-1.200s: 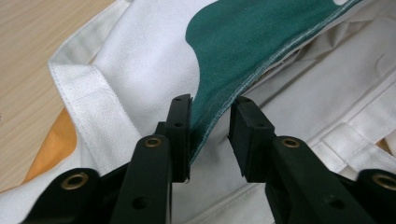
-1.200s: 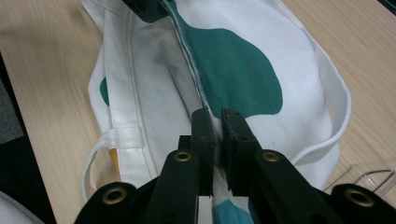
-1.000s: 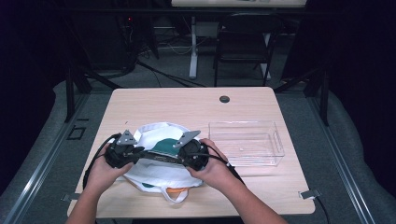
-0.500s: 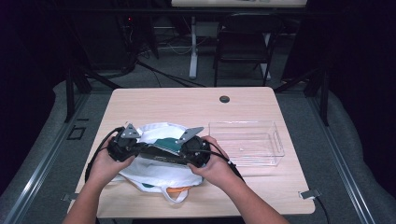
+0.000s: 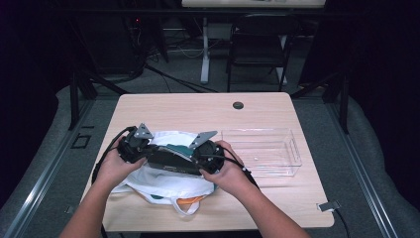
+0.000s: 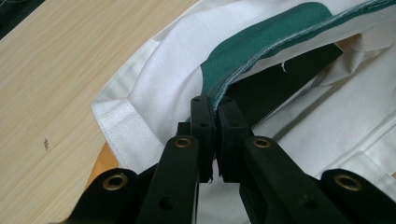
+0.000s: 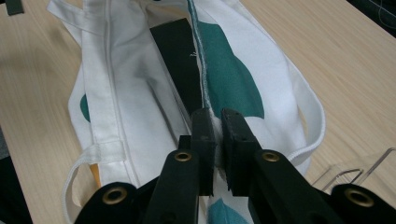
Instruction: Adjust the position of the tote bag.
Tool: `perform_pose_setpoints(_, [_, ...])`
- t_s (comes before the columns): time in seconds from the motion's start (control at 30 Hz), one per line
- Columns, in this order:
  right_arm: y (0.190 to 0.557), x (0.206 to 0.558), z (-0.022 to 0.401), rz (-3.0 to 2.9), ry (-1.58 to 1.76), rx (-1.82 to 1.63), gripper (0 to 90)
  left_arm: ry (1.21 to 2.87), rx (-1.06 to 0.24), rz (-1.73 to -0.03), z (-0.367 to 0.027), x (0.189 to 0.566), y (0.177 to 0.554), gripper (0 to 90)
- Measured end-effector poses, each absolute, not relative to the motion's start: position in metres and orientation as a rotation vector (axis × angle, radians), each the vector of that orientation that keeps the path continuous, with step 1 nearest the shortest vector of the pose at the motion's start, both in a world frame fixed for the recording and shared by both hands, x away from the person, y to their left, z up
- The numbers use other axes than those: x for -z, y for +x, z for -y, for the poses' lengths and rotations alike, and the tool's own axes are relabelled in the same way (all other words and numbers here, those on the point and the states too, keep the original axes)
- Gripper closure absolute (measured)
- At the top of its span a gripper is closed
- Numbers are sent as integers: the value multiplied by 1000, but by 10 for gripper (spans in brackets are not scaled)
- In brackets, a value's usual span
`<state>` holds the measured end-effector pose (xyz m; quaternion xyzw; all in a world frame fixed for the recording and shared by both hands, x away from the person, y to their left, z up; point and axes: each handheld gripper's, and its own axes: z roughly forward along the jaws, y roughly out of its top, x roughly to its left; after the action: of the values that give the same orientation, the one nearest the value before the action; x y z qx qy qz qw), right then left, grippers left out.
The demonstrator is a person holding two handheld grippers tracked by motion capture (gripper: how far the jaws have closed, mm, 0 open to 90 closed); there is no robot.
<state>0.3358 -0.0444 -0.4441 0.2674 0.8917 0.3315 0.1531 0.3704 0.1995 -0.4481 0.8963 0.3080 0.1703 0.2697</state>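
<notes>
one cloth bag (image 5: 163,181), two grippers, one clear tray (image 5: 262,151).
my left gripper (image 6: 215,105) has just closed on the bag's rim; my right gripper (image 7: 218,116) pinches it too, mid-frame.

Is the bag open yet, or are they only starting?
Partly done. Both grippers already pinch the rim of the white tote bag: the left gripper, whose jaws have just closed, and the right gripper. In hand: holding the mouth apart, so a dark gap shows inside. Probably left: something going in or coming out. The clear bin beside it holds nothing.
</notes>
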Motion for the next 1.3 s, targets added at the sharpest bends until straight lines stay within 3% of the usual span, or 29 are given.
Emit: perform_pose_setpoints(1.3, [374, 451, 42, -2478, 793, -814, 841, 2459, -419, -852, -190, 457, 403, 872])
